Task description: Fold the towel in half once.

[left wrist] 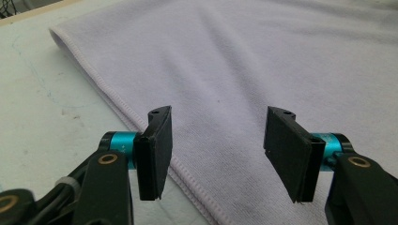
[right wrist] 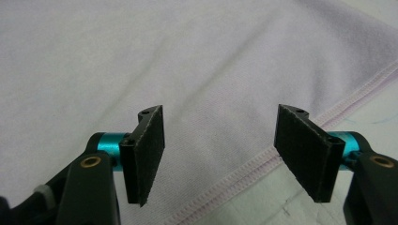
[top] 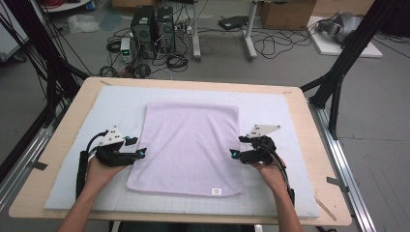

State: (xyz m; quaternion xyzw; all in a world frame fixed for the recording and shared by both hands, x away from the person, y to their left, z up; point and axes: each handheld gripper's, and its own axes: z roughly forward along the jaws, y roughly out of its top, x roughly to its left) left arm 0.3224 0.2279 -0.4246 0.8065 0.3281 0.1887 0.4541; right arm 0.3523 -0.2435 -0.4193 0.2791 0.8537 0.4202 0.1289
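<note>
Lilac towel [top: 188, 147] lies flat on the counter [top: 63, 130]; my left gripper [top: 137, 147] and right gripper [top: 236, 147] hover at its side hems, fingers spread. Biting too shallow risks the hem slipping free.

The high view looks forward and down from above the person's side, taking in the whole table [top: 58, 159] and the floor beyond. Each gripper view sits low and close, looking along its own jaws. All three views share the towel [top: 191, 145]: the left gripper view its left hem, the right its right hem.
</note>
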